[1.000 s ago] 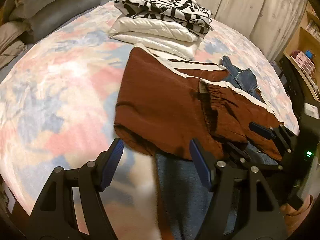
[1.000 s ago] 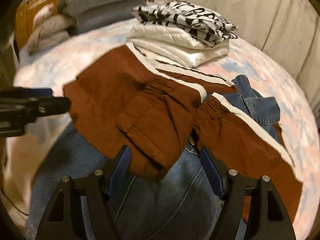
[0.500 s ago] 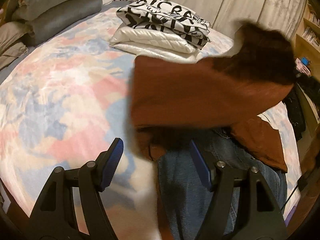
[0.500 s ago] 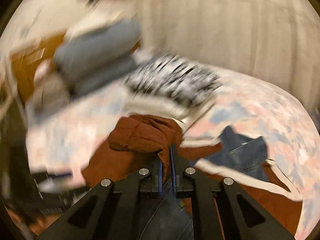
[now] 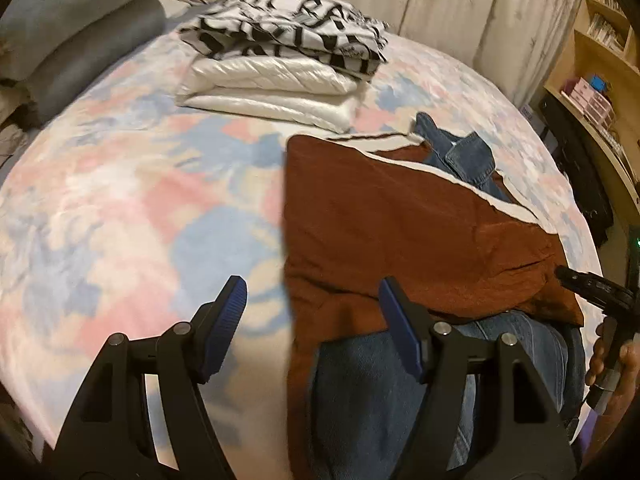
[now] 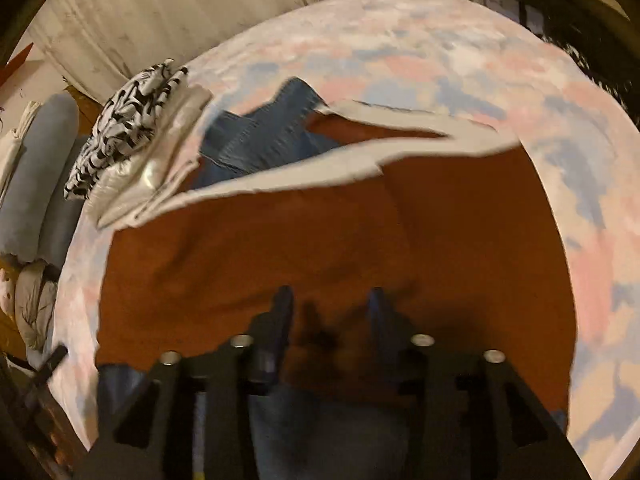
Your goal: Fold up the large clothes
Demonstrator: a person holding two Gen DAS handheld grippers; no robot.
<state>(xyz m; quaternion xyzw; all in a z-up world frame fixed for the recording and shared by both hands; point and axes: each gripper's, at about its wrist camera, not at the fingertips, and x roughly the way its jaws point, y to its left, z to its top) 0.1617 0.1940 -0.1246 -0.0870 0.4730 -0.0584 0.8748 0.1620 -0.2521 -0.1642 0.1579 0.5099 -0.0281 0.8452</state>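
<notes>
Brown trousers with white side stripes lie folded over on the flowered bed, on top of blue jeans. My left gripper is open and empty, hovering over the trousers' near left edge. In the right wrist view the brown trousers fill the middle, white stripe at the far edge. My right gripper is open just above the brown cloth, holding nothing. It also shows at the right edge of the left wrist view.
A stack of folded clothes, black-and-white print on white quilted, sits at the far side of the bed. Grey pillows lie at the far left. Curtains hang behind. Shelves stand at the right.
My right gripper was shut on the brown trousers and carrying them over; it has now let go and opened. The trousers lie folded flat. My left gripper stayed open.
</notes>
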